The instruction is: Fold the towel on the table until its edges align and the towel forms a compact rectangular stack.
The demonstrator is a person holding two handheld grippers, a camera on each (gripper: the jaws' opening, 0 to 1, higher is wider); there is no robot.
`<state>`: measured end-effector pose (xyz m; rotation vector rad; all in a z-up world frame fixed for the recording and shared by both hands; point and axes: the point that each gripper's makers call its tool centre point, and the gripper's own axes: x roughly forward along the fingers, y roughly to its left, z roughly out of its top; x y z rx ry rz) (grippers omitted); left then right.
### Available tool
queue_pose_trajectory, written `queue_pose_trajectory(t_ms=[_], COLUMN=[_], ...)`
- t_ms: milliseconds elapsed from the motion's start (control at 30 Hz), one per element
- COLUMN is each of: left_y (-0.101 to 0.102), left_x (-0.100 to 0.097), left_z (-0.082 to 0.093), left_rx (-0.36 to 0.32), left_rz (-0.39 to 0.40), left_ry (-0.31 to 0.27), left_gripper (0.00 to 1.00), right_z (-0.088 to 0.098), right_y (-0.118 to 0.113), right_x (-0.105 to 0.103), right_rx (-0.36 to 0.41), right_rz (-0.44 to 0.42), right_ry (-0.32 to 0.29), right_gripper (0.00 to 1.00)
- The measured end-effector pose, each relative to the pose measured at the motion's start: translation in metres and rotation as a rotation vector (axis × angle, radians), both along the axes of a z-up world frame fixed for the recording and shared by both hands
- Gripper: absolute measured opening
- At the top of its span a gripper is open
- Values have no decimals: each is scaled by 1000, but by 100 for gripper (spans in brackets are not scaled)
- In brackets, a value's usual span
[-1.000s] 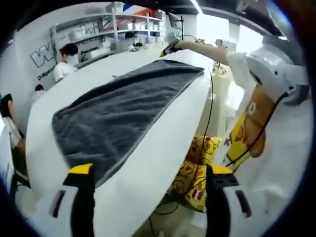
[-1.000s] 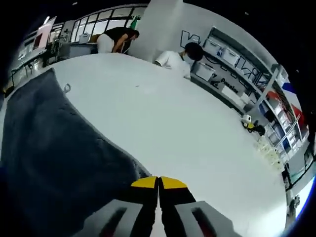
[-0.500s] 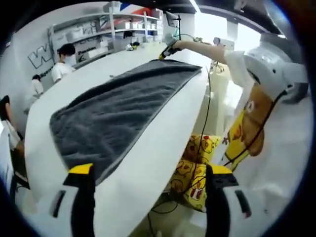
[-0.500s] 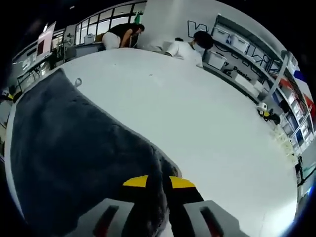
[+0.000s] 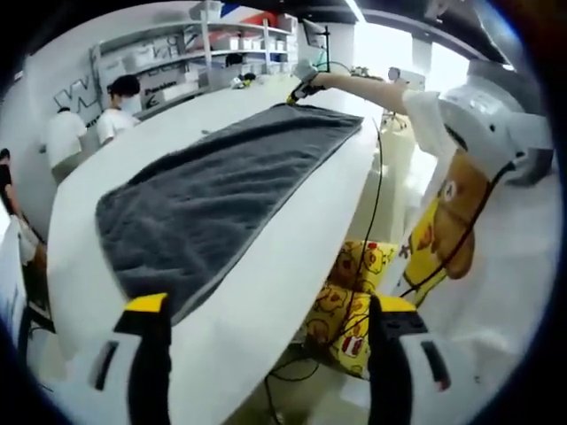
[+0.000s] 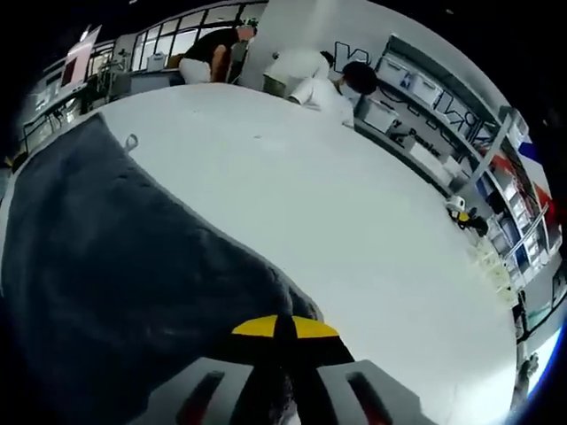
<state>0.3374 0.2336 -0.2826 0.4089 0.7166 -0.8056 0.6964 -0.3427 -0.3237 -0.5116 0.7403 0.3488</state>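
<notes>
Dark grey towel stretched out long on the white surface

The towel (image 5: pixel 213 195) lies flat and unfolded, a long plush charcoal rectangle running lengthwise along the surface (image 5: pixel 266 301), one long edge close to the surface's near side. Its far corner is pinched between the jaws of the right claw (image 6: pixel 283 329), the cloth bunching up slightly there. A small hanging loop (image 6: pixel 131 142) shows on the towel's edge.

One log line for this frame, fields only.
towel: flat on table | right gripper: shut on towel corner | left gripper: open, off towel
</notes>
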Motion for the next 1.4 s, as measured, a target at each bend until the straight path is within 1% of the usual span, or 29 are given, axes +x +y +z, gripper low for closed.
queue_pose_trajectory(t_ms=[133, 233, 267, 367, 400, 433, 500, 533, 567, 600, 633, 700, 767, 833, 867, 900, 967, 1000, 1100, 1200, 1300, 1333, 1400], left_y=[-1, 0, 0, 0, 1, 1, 1, 2, 3, 3, 3, 5, 6, 7, 8, 8, 10, 9, 8, 6, 6, 6, 7], left_x=[-1, -2, -2, -3, -3, -3, -2, -2, -1, -1, 0, 1, 2, 3, 4, 4, 5, 4, 4, 3, 3, 3, 3], left_z=[0, 0, 0, 0, 0, 0, 1, 1, 2, 2, 3, 4, 6, 6, 7, 7, 7, 7, 7, 6, 6, 6, 6], left_rx=[-1, -2, -3, -4, -5, -8, -12, -16, -19, -22, -25, -36, -47, -52, -52, -52, -53, -54, -59, -62, -63, -65, -69], left_rz=[0, 0, 0, 1, 1, 1, 3, 5, 6, 7, 8, 13, 14, 16, 16, 16, 17, 17, 13, 11, 8, 9, 9], left_ry=[0, 0, -1, -2, -3, -5, -11, -15, -19, -22, -25, -34, -43, -47, -50, -51, -54, -56, -58, -58, -59, -61, -63], left_gripper=[97, 97, 97, 97, 97, 97, 97, 97, 97, 97, 97, 97, 98, 98, 98, 98, 98, 98, 98, 98, 98, 98, 99], right_z=[2, 2, 2, 9, 12, 19, 37, 42, 50, 59, 64, 73, 77, 79, 79, 79, 78, 77, 72, 69, 65, 65, 62], right_y=[-2, -5, -6, -12, -14, -13, -12, -11, -10, -9, -9, -4, 4, 12, 15, 22, 27, 33, 46, 58, 67, 69, 76], right_x=[3, 5, 4, 2, -1, -5, -11, -16, -24, -37, -48, -73, -102, -130, -139, -157, -175, -195, -227, -255, -278, -283, -299], right_rx=[2, 3, 8, -7, -8, 8, 87, 111, 133, 158, 175, 221, 255, 283, 291, 305, 309, 313, 330, 328, 333, 339, 352], right_rz=[-15, -26, -28, -41, -44, -46, -63, -65, -65, -66, -62, -53, -30, 1, 8, 27, 41, 52, 84, 112, 127, 130, 135], right_ry=[-22, -25, -23, -48, -54, -79, -147, -161, -182, -206, -205, -225, -222, -207, -205, -191, -177, -165, -133, -114, -101, -100, -92], right_gripper=[4, 5, 7, 21, 23, 23, 24, 24, 25, 27, 28, 32, 38, 47, 51, 56, 64, 70, 81, 89, 97, 98, 99])
